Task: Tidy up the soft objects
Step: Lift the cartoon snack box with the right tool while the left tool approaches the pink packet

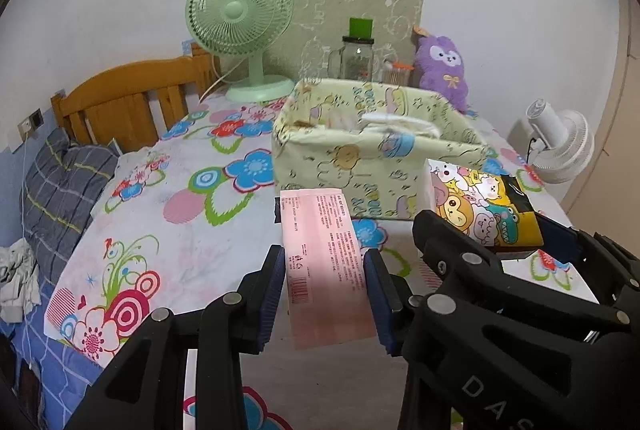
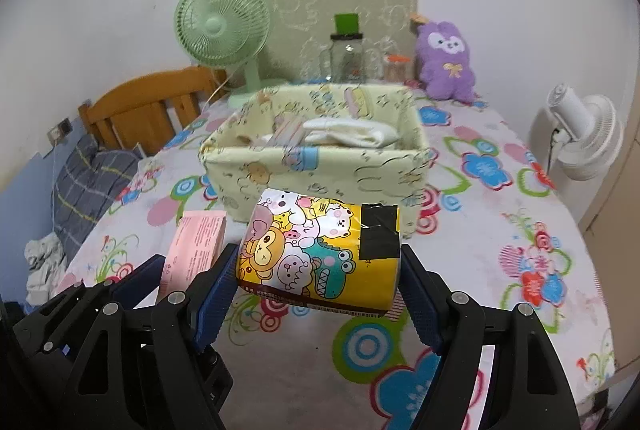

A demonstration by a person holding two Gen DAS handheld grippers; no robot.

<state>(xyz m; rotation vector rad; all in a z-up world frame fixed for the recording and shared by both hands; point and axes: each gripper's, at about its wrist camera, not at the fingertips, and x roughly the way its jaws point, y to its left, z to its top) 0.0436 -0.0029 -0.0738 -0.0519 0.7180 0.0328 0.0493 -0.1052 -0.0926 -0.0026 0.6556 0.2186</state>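
tissue packs, both off the table near the basket (image 2: 316,157): left gripper (image 1: 326,286) pinches the pink pack (image 1: 320,254), right gripper (image 2: 320,270) squeezes the cartoon pack (image 2: 320,250). probably light, squashy, slick wrap; grip mid-body across the sides.

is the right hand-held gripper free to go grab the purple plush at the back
Probably not as things stand: the right hand-held gripper is shut on the cartoon tissue pack, and the fabric bin sits between it and the purple plush.
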